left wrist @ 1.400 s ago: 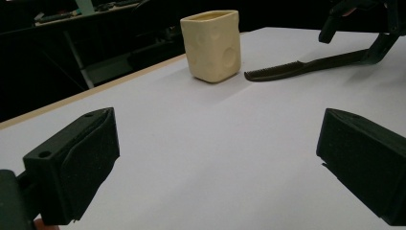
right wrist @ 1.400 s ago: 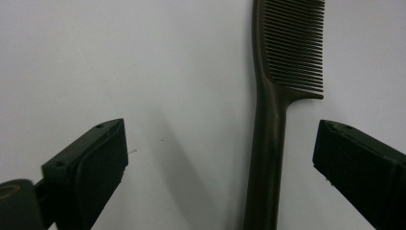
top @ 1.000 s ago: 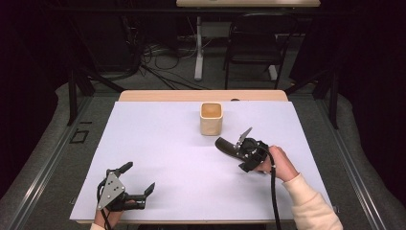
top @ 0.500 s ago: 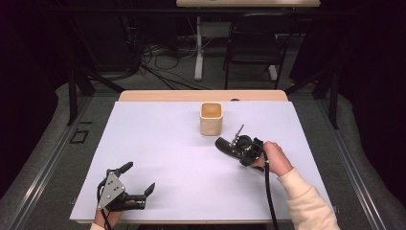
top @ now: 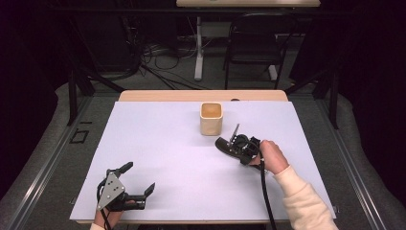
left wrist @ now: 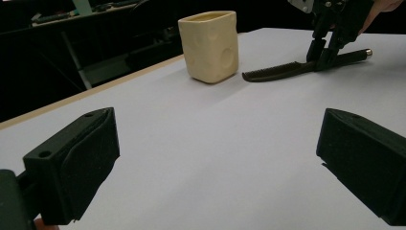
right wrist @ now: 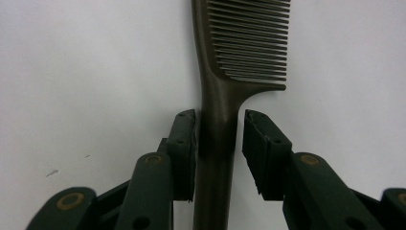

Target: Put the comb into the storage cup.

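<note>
Dark comb and cream cup on a pale sheet

The comb (right wrist: 225, 91) is dark brown; the cup (top: 211, 118) is cream with a tan inside. The table cover (top: 167, 143) is pale lilac-white over a light wood table (top: 158, 96). Both grippers (top: 125, 184) (top: 229, 140) are black.

Dark comb (right wrist: 225, 91) lies flat beside the cream cup (top: 211, 118).

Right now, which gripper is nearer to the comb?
The right gripper: its jaws straddle the comb handle. The left gripper rests open at the table's near left corner, far from it.
</note>
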Demonstrator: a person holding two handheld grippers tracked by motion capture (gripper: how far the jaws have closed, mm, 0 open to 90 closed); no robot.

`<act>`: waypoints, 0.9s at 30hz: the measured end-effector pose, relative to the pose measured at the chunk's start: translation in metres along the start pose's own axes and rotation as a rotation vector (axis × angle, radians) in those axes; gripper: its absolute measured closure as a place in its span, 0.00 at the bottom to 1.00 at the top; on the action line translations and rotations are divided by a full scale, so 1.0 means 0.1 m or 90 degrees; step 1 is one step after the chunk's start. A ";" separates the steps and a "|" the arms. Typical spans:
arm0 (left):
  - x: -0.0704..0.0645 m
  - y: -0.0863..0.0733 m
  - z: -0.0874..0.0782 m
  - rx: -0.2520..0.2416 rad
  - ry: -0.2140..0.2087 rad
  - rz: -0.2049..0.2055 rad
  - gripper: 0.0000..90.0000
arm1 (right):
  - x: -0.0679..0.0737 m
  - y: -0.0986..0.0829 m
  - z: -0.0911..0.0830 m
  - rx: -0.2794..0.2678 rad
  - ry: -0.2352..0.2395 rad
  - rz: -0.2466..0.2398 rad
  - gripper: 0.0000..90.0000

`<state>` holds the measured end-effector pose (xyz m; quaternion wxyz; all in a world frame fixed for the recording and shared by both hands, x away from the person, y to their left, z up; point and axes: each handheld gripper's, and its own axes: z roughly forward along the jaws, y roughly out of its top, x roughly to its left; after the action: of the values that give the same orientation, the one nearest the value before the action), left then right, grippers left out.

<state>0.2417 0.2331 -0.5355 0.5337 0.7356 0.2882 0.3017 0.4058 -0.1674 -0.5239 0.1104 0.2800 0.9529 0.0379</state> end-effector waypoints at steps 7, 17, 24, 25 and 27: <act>0.00 0.00 0.00 0.000 -0.001 -0.002 0.01 | -0.01 0.03 0.03 0.015 0.005 0.010 0.75; 0.00 0.00 0.01 0.003 -0.002 0.001 0.01 | -0.02 0.04 0.04 0.016 0.015 0.015 0.79; 0.00 0.00 0.01 0.005 -0.002 0.001 0.01 | -0.03 0.02 0.03 0.014 0.022 0.008 0.80; 0.00 0.00 0.00 0.004 -0.002 0.002 0.01 | -0.02 0.02 0.01 0.013 0.019 0.010 0.80; 0.00 0.00 0.01 0.005 -0.001 0.001 0.01 | -0.02 0.01 -0.01 0.018 0.019 0.009 0.80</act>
<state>0.2420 0.2328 -0.5359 0.5309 0.7382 0.2882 0.3004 0.4082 -0.1676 -0.5219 0.0921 0.2874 0.9529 0.0291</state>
